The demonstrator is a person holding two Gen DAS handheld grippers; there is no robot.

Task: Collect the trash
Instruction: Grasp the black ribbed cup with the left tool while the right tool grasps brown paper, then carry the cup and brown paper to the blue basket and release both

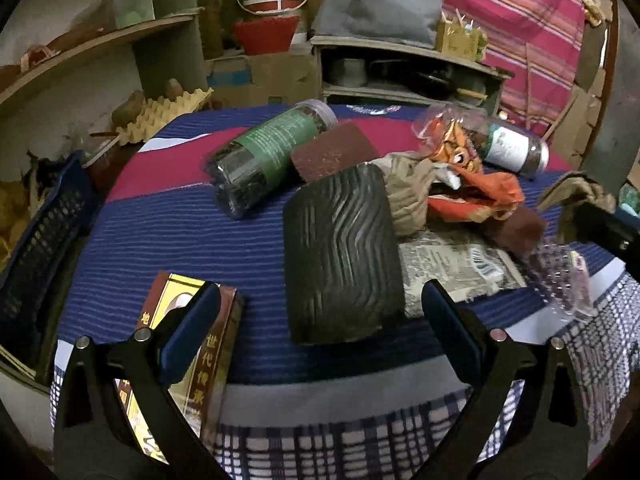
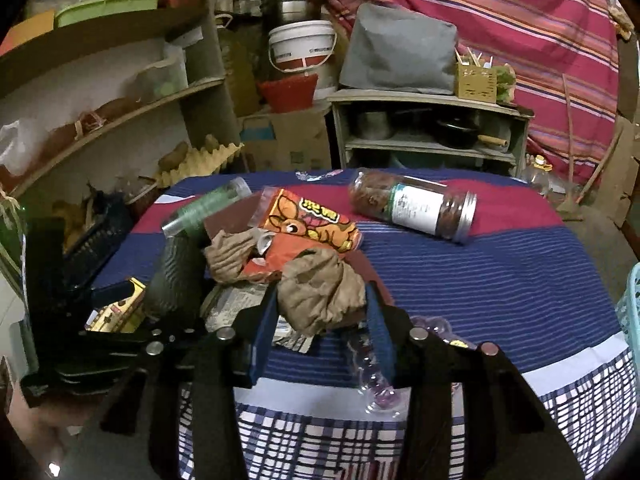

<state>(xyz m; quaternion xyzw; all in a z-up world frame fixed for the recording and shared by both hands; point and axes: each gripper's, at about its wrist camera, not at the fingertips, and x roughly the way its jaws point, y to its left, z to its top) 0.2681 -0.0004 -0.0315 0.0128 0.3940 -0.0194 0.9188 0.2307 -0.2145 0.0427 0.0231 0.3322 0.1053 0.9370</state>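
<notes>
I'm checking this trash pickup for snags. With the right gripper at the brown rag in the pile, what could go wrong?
1. The brown rag lies between the right gripper fingers on top of the orange wrapper and newspaper, so lifting may drag those along.
2. The jar lies on its side and could roll if the cloth is tugged.

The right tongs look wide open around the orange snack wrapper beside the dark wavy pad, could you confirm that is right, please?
Not quite: the right tongs bracket the crumpled brown cloth, not the orange snack wrapper, which lies farther back. The right wrist view shows this. The dark wavy pad is indeed beside them.
</notes>
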